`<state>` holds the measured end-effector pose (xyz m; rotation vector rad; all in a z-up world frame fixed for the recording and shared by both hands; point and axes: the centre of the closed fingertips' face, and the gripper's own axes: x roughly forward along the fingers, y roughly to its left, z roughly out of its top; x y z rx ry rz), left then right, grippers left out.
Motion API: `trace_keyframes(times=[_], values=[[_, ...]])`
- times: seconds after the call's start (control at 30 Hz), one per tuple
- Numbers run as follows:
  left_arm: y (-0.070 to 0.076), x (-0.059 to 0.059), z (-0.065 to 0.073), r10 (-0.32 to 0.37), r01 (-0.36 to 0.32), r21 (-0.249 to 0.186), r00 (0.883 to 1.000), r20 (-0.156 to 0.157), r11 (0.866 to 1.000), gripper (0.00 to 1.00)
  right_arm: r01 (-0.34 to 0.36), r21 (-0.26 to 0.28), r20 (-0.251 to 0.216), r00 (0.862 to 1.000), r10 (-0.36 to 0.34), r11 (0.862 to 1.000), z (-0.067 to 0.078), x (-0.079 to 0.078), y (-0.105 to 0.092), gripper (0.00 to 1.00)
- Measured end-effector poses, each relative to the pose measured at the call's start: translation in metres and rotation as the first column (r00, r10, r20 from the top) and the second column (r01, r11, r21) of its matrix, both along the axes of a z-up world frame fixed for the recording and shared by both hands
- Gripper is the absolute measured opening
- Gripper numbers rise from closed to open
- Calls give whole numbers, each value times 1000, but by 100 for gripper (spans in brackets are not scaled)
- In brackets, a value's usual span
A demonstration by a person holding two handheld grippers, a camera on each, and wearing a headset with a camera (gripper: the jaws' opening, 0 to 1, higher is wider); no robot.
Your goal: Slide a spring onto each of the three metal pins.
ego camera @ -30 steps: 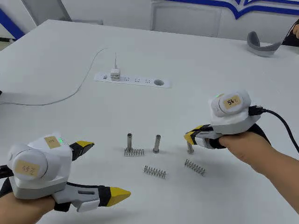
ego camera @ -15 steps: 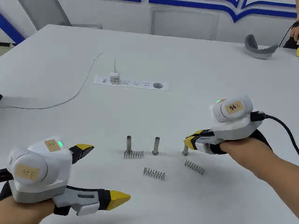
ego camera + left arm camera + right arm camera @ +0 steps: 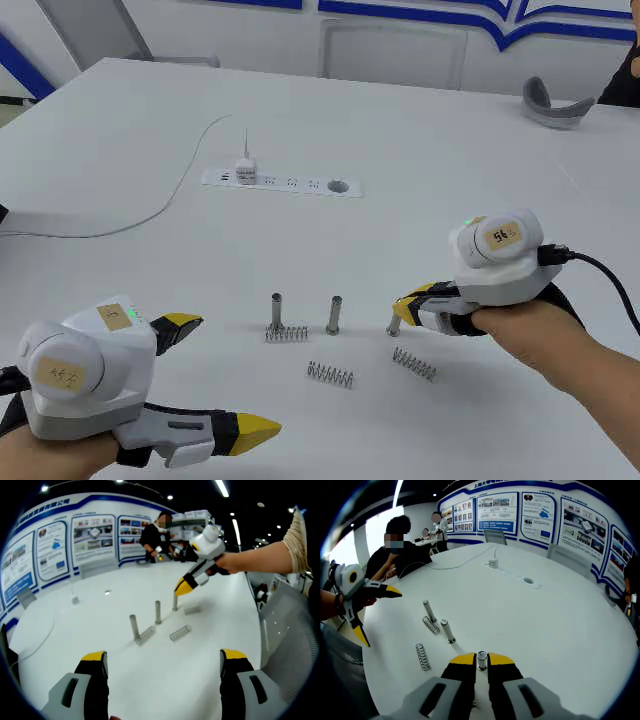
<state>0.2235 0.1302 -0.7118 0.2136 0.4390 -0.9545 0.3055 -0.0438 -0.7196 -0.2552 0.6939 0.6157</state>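
Three metal pins stand upright in a row on the white table (image 3: 120, 130), just below centre of the head view: left pin (image 3: 276, 308), middle pin (image 3: 335, 313), right pin (image 3: 394, 324). All three shafts are bare.

Three springs lie flat on the table. The first spring (image 3: 287, 333) rests against the foot of the left pin. The second spring (image 3: 330, 375) lies lower in the frame, below the middle pin and apart from it. The third spring (image 3: 414, 364) lies to the lower right of the right pin, beneath the right tool.

The right tool (image 3: 404, 302) comes in from the right side of the frame, held in a hand (image 3: 520, 322), with a black cable trailing off to the right edge. Its jaws are together on the right pin. In the right gripper view the yellow tips close on either side of the pin's top at bottom centre, with the other two pins up and to the left.

The left tool (image 3: 230, 375) sits at the lower left of the head view, well apart from the pins. Its jaws are spread wide with nothing between them. In the left gripper view the two yellow tips stand at bottom left and bottom right, and the pins and springs show mid-frame in the gap.

Farther up the table lies a white power strip (image 3: 285, 182) with a white plug (image 3: 244, 166) in it and a thin cable (image 3: 165, 195) curving away to the left edge. A grey curved band (image 3: 555, 104) lies at the upper right. Seated people (image 3: 400, 550) show at the upper left of the right gripper view.
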Motion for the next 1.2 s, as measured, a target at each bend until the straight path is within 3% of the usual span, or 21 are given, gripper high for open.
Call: trace_keyframes(times=[0.53,0.9,1.2], values=[[-5,0,-2,-10,10,-1,1000,-4,1000,94,-7,-6,-2,1000,7,1000,1,-8,-7,12],[-7,0,-3,-14,14,-2,1000,-8,1000,94,-65,-30,-66,996,63,997,-13,-25,-5,13],[-6,-1,-4,-13,13,-2,1000,-11,1000,94,-153,-79,-122,982,143,985,-27,-36,3,13]])
